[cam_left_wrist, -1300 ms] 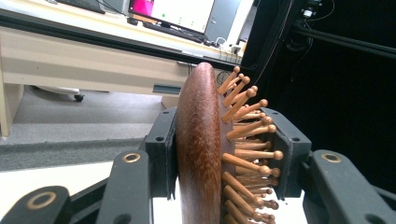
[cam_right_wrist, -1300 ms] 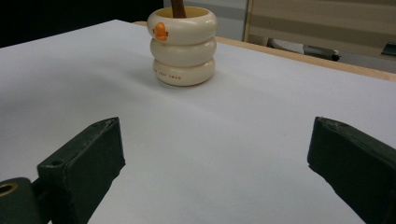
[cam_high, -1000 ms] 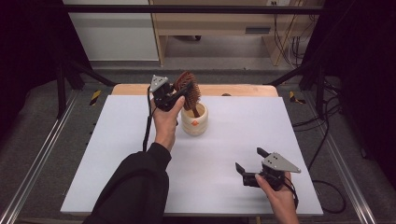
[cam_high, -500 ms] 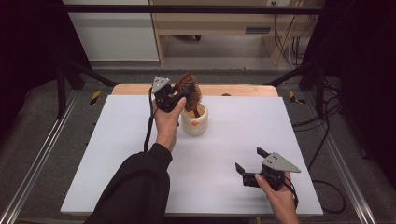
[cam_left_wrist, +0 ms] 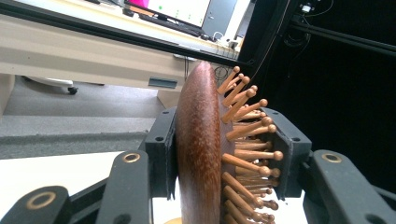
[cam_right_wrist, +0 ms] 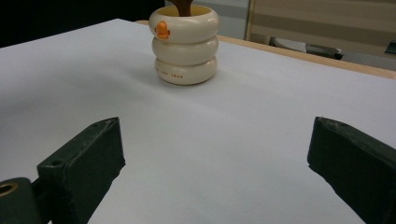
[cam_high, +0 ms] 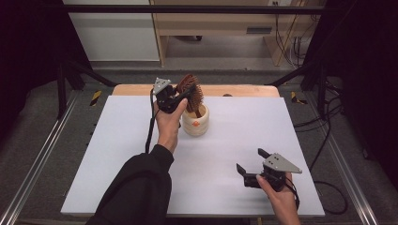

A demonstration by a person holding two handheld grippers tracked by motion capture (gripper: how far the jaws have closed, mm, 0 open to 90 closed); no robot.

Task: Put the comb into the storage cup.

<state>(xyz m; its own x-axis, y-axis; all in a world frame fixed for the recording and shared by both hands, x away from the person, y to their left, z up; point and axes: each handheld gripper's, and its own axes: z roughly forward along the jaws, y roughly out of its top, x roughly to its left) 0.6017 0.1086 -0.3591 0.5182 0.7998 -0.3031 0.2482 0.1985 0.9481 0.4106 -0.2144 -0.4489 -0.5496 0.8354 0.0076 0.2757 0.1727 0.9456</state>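
From above, the left gripper (cam_high: 180, 97) clamps the wooden hairbrush (cam_high: 190, 91), handle down in the cream holder (cam_high: 195, 122), head up. Left gripper view: brush upright, bristles rightward. Right gripper view: right gripper (cam_right_wrist: 215, 163) wide open, empty, over the table (cam_right_wrist: 243, 140).

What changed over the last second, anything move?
Almost nothing. The left gripper stays shut on the wooden hairbrush above the cream holder, handle end down in it; at most a slight drift left. The right gripper keeps resting open near the front of the white table. Nothing was let go or newly grasped.
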